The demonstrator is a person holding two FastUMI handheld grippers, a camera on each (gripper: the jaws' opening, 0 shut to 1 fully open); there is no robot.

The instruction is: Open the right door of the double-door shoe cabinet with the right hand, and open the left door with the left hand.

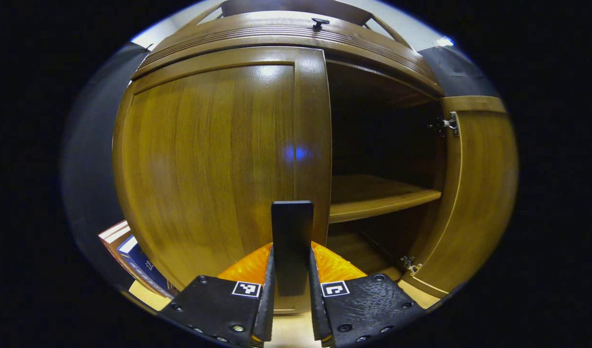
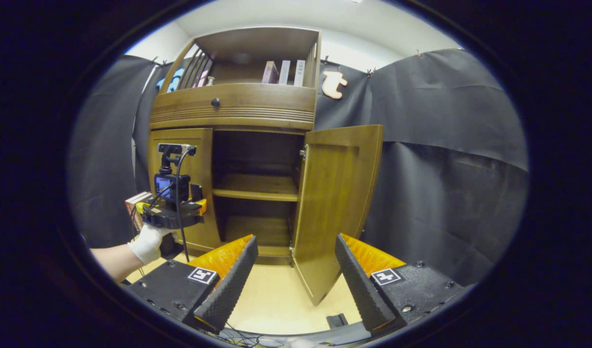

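The brown wooden shoe cabinet point(image 2: 238, 108) stands ahead. Its right door point(image 2: 334, 203) is swung wide open, showing dark shelves inside. Its left door point(image 1: 204, 159) lies flat against the cabinet, still closed. A dark upright handle point(image 1: 291, 227) sits at that door's inner edge, and my left gripper point(image 1: 291, 253) is shut on it with a finger pressing each side. In the right gripper view, a gloved hand point(image 2: 148, 244) holds that left gripper point(image 2: 172, 212) against the left door point(image 2: 204, 169). My right gripper point(image 2: 295, 238) hangs open and empty, back from the cabinet, before the open right door point(image 1: 480, 193).
Above the doors runs a drawer with a dark knob point(image 2: 215, 102); books point(image 2: 282, 72) stand on the top shelf. More books point(image 1: 136, 261) lean by the cabinet's left side. An inner shelf point(image 2: 255, 186) crosses the open half. Light floor point(image 2: 276, 299) lies in front, black cloth wall point(image 2: 446, 145) to the right.
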